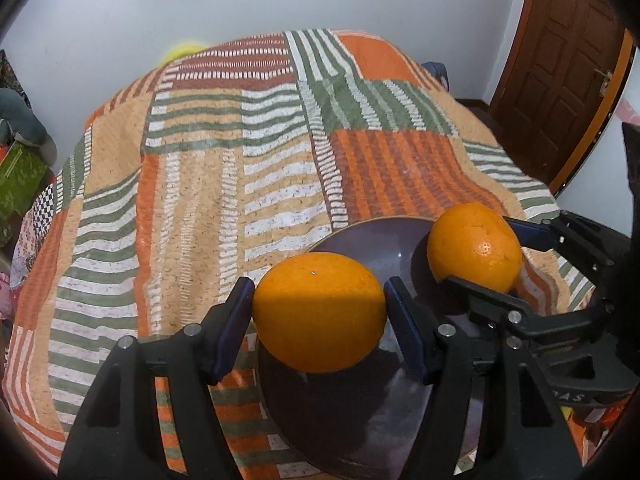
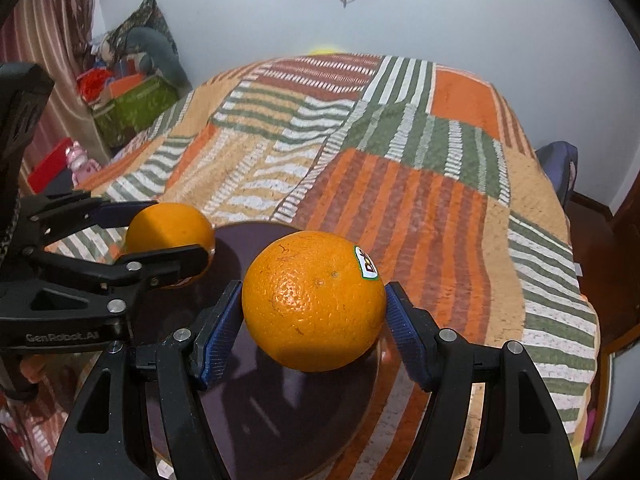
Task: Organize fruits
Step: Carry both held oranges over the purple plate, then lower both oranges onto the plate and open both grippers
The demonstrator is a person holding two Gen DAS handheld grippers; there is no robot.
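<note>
My left gripper [image 1: 320, 312] is shut on an orange [image 1: 320, 312], held above the near left part of a dark purple plate [image 1: 376, 240]. My right gripper [image 2: 314, 308] is shut on a second orange [image 2: 314, 300] with a white sticker, held above the same plate [image 2: 256, 240]. In the left wrist view the right gripper [image 1: 480, 248] and its orange [image 1: 474, 246] show at the right. In the right wrist view the left gripper [image 2: 160, 232] and its orange [image 2: 170, 228] show at the left. I cannot tell whether either orange touches the plate.
The plate lies on a table covered with a patchwork cloth [image 1: 240, 160] in orange, green and white stripes. A brown door [image 1: 560, 60] is at the right. Boxes and toys [image 2: 128, 92] are piled by the wall at the left. A dark chair [image 2: 560, 164] stands beyond the table's right edge.
</note>
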